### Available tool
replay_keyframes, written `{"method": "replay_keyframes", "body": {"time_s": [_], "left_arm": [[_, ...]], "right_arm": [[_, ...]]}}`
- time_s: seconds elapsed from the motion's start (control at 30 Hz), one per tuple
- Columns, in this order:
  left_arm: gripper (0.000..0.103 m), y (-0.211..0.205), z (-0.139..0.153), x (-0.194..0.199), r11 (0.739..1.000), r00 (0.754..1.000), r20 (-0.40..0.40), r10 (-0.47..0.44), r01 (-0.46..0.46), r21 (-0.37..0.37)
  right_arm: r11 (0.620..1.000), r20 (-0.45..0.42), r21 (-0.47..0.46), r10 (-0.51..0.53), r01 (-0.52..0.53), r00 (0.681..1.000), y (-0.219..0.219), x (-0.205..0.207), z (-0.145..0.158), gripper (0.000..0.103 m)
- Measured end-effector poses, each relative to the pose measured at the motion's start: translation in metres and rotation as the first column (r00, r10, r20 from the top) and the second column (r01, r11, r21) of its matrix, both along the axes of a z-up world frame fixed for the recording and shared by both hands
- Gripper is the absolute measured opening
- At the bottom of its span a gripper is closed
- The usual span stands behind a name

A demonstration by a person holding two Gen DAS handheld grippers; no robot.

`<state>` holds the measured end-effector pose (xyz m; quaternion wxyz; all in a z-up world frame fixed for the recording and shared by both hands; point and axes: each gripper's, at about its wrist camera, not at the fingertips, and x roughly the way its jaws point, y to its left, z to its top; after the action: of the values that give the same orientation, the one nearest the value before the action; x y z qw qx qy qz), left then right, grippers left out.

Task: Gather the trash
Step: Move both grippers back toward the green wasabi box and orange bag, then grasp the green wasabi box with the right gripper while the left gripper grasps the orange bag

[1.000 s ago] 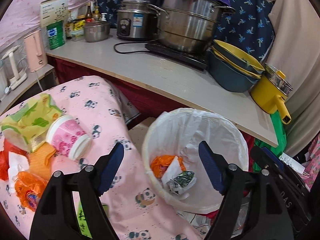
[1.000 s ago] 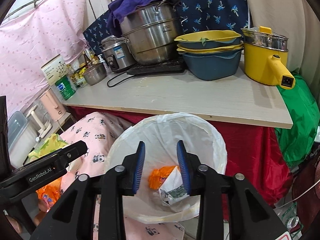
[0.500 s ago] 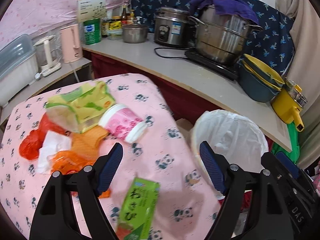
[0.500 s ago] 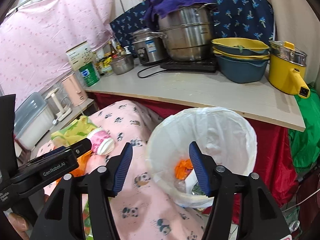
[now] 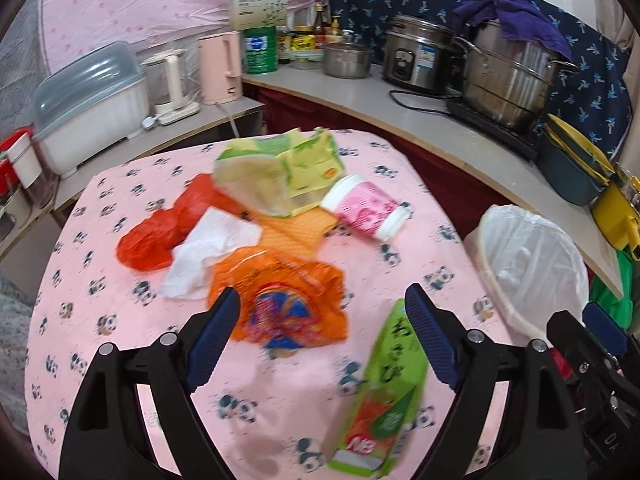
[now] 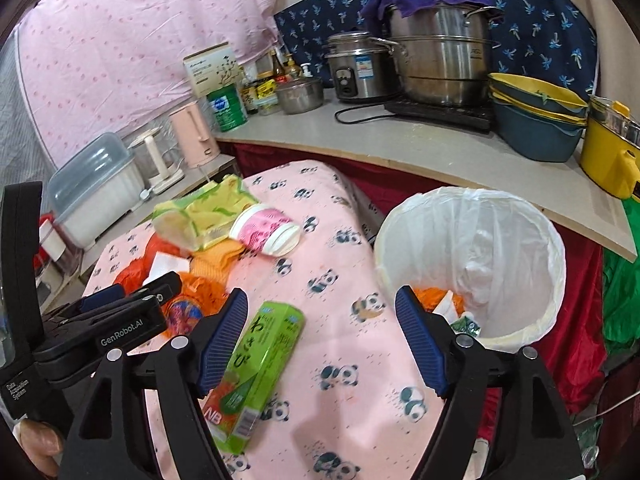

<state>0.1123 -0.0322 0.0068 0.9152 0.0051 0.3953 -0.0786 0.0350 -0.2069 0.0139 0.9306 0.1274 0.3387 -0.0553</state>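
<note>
Trash lies on the pink panda-print table (image 5: 120, 344): an orange wrapper (image 5: 280, 300), a green box (image 5: 380, 392), a pink cup on its side (image 5: 366, 210), a yellow-green bag (image 5: 288, 168), a white tissue (image 5: 212, 248) and a red bag (image 5: 160, 232). A white-lined bin (image 5: 528, 272) stands right of the table with trash inside (image 6: 444, 304). My left gripper (image 5: 324, 340) is open and empty above the orange wrapper. My right gripper (image 6: 322, 340) is open and empty over the table, beside the green box (image 6: 256, 368), with the bin (image 6: 472, 256) to its right.
A counter (image 6: 400, 144) behind holds a large steel pot (image 6: 440, 56), rice cooker (image 6: 356, 68), stacked bowls (image 6: 536, 120), yellow pot (image 6: 608, 152), green tin (image 6: 226, 108) and pink kettle (image 6: 192, 136). A lidded plastic box (image 5: 88, 104) stands at left.
Both grippers have swung left from above the bin to over the table. The right gripper's jaws have opened wider. The left gripper stays open.
</note>
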Motion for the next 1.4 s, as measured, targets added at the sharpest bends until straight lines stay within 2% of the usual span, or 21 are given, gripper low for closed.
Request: {"method": "replay_keyframes", "body": {"time_s": [0.33,0.47,0.6,0.8,1.1,1.4], "left_arm": [[0.081,0.06,-0.021,-0.019,0.99,0.99,-0.036,0.137,-0.136,0.031],[0.081,0.076,-0.028,-0.025,0.984,0.984,-0.043,0.171,-0.168,0.051],[0.081,0.087,-0.034,-0.03,0.98,0.98,-0.051,0.193,-0.19,0.065],[0.082,0.095,-0.042,-0.031,0.977,0.976,-0.063,0.207,-0.202,0.072],[0.09,0.093,-0.043,-0.028,0.975,0.978,-0.05,0.204,-0.198,0.099],[0.093,0.089,-0.047,-0.019,0.976,0.979,-0.057,0.196,-0.189,0.113]], "right_arm": [[0.998,-0.102,0.006,0.068,-0.068,0.992,0.049,-0.003,-0.037,0.077],[0.996,-0.142,0.005,0.09,-0.09,0.986,0.065,0.001,-0.054,0.077],[0.995,-0.193,0.041,0.098,-0.091,0.976,0.074,0.007,-0.073,0.077],[0.997,-0.234,0.032,0.077,-0.071,0.969,0.086,0.013,-0.089,0.077],[0.997,-0.254,-0.016,0.065,-0.072,0.965,0.103,0.025,-0.099,0.08],[0.996,-0.272,-0.061,0.052,-0.072,0.961,0.102,0.036,-0.108,0.078]]}}
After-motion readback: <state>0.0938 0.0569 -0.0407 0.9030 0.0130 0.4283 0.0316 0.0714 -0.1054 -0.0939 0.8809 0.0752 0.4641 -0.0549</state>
